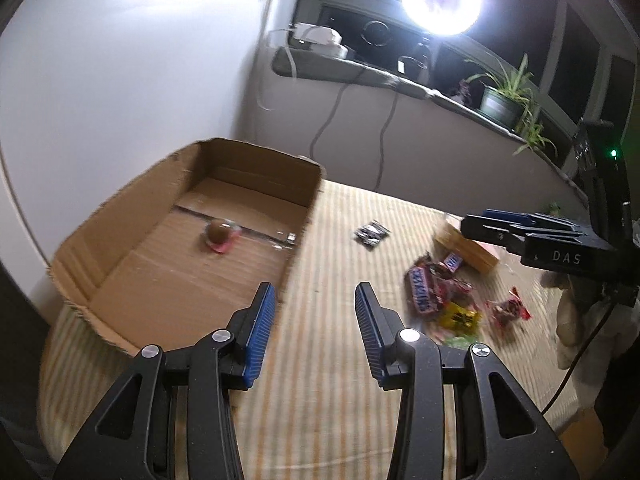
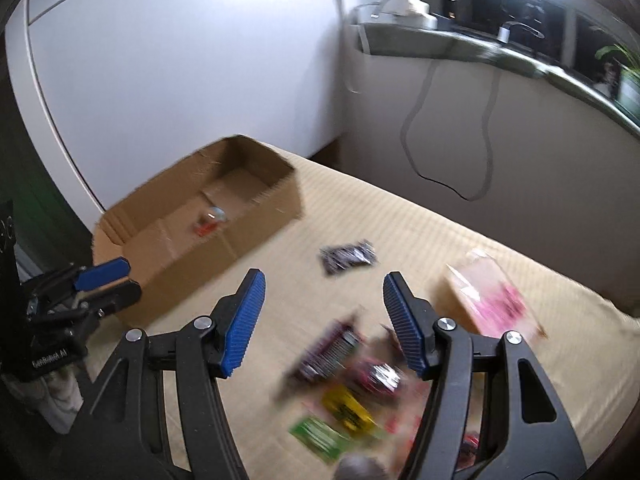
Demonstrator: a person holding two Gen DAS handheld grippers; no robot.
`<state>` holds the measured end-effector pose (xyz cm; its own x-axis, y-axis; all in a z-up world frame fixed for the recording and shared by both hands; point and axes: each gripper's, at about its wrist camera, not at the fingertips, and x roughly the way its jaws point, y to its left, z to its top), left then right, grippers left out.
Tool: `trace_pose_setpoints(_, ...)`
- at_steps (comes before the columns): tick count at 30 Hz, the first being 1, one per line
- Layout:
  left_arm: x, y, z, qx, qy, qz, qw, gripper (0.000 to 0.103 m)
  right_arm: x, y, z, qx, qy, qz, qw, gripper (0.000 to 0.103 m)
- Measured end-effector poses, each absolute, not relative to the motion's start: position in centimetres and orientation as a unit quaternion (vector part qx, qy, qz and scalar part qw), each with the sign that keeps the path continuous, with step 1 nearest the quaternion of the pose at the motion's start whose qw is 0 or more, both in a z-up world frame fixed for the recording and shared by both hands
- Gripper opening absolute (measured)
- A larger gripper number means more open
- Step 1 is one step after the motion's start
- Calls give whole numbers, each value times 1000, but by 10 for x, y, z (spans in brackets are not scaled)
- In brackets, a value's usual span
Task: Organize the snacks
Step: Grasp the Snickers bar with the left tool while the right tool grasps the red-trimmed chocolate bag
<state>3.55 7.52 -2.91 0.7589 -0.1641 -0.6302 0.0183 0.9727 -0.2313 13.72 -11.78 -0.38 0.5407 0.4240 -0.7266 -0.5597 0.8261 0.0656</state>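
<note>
Cardboard box (image 1: 132, 220): matt brown corrugated board with ragged torn rims. Bed cover (image 1: 340, 360): pale striped cloth, soft and ribbed. Left gripper (image 1: 315, 300) and right gripper (image 2: 323, 284): matt black plastic arms, bright metal rivets, ribbed blue rubbery pads (image 1: 262, 328). Snack wrappers (image 1: 440, 292): glossy crinkled foil and film. Dark sachet (image 1: 372, 234): shiny film. Flat packet (image 2: 490, 296): smooth printed card or paper, blurred

Striped bed (image 1: 320, 360): cardboard box (image 1: 132, 216), snacks (image 1: 440, 300).
</note>
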Motion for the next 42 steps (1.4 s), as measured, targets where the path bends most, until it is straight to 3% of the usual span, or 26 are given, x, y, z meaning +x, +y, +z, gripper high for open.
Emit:
trace_pose_setpoints(18, 68, 6, -49, -99, 380, -137, 909, 40, 112, -260, -46, 0, 440, 186, 879, 64)
trace_pose_setpoints(42, 116, -18, -77, -94, 424, -146, 889, 40, 108, -259, -70, -31, 457, 190, 868, 64)
